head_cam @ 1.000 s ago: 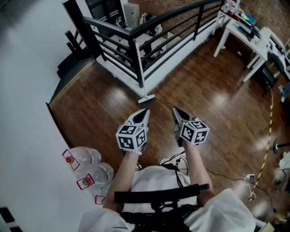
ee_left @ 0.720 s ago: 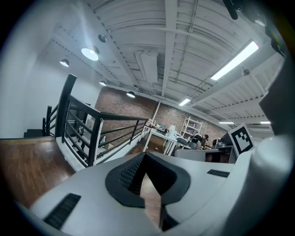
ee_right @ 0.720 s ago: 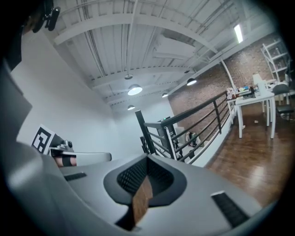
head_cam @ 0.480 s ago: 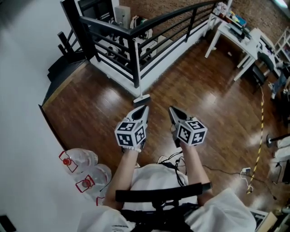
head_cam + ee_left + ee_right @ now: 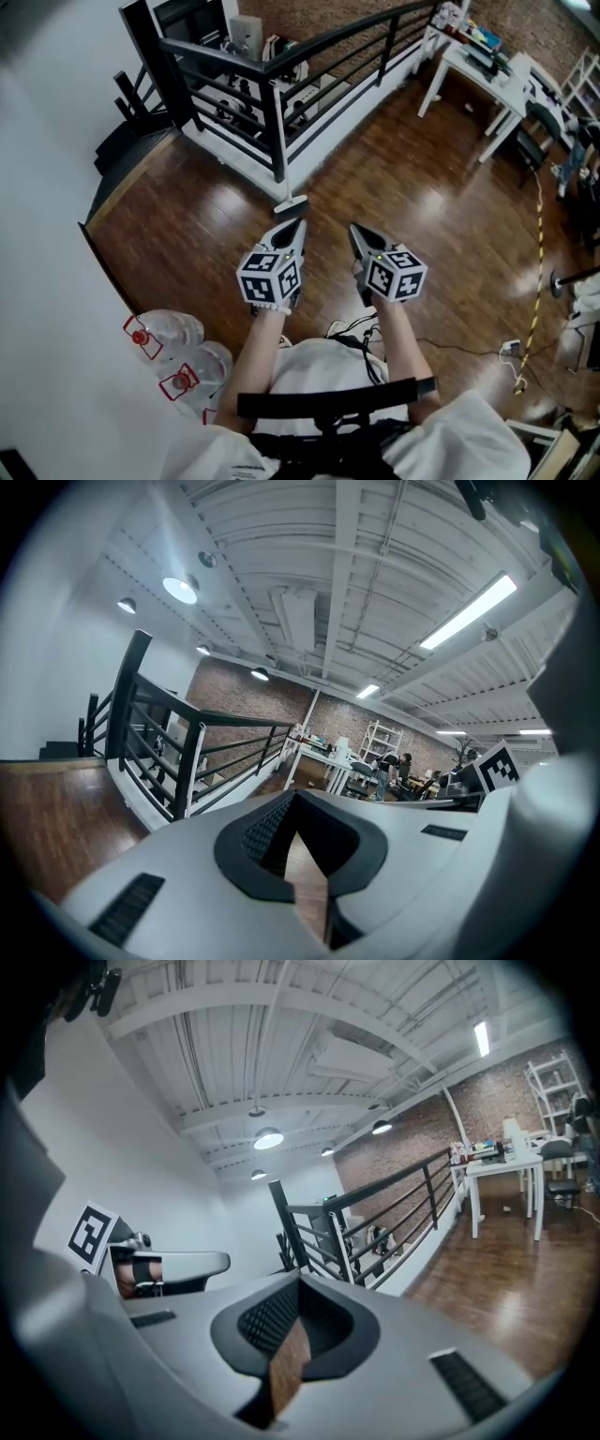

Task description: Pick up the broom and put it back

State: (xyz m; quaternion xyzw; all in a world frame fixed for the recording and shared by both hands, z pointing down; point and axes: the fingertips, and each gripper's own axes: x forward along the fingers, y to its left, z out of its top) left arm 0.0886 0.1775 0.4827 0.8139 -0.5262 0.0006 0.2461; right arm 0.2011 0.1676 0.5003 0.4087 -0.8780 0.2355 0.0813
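my left tongs and right tongs are both clenched on nothing, side by side and tipped a little down, i judge only for carrying, while just ahead of the left tip the broom stands at the railing post, probably for support.

Open loft-style office or workshop on an upper level. A dark wooden floor meets a black metal railing edging a drop to a lower level. Bare brick wall, white worktops far right, exposed white ceiling with strip lights.
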